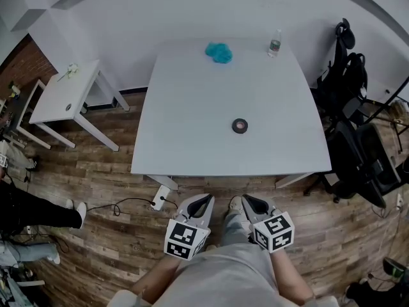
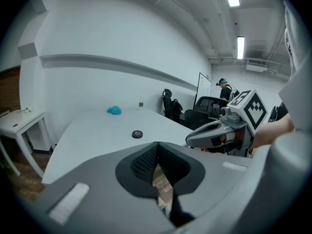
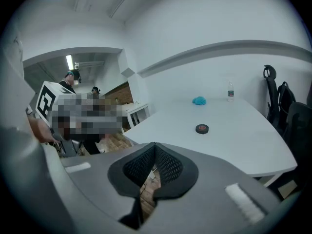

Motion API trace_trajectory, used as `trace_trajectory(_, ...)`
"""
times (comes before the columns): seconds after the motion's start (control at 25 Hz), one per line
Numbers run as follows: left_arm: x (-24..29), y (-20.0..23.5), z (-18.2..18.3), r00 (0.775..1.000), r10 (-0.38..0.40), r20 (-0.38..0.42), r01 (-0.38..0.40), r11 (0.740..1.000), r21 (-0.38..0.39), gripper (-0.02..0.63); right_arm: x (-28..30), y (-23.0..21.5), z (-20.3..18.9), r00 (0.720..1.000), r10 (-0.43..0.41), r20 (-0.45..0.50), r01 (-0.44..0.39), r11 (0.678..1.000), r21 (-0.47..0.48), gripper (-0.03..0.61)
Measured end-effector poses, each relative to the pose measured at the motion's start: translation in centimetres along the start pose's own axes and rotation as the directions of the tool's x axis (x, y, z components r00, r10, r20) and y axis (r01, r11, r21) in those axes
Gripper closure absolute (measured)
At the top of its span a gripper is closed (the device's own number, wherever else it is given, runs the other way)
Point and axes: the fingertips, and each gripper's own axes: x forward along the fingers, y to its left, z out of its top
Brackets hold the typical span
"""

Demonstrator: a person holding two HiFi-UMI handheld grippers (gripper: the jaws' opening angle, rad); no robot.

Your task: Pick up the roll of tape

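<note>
Lying near the middle of the white table [image 1: 192,139], the roll of tape [image 1: 239,126] is untouched. Both the left gripper [image 1: 209,198] and right gripper [image 1: 245,199] hang just off the table's near edge, jaws closed together, holding nothing. Possibly a blue cloth [image 1: 219,52] lies at its far edge.

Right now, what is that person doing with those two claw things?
A person stands at the near edge of the white table, holding a left gripper and a right gripper. Both are shut, empty and short of the table. The roll of tape lies untouched in the middle. A blue clump and a bottle sit at the far edge.
</note>
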Motion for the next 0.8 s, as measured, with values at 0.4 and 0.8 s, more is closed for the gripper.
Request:
trace_trajectory(0.4, 6.9, 1.9, 4.4, 1.000, -0.019, -0.006, 0.019, 1.000, 0.006, 0.594, 2.6, -6.6, 4.1, 1.000, -0.002, -0.022, 0.002, 1.000, -0.009, 0.572)
trace_trajectory(0.8, 13.5, 4.6, 8.1, 1.000, 0.021, 0.000, -0.021, 1.000, -0.010, 0.594, 6.2, -13.3, 8.2, 0.999, 0.036, -0.039, -0.037, 0.998, -0.041, 0.572)
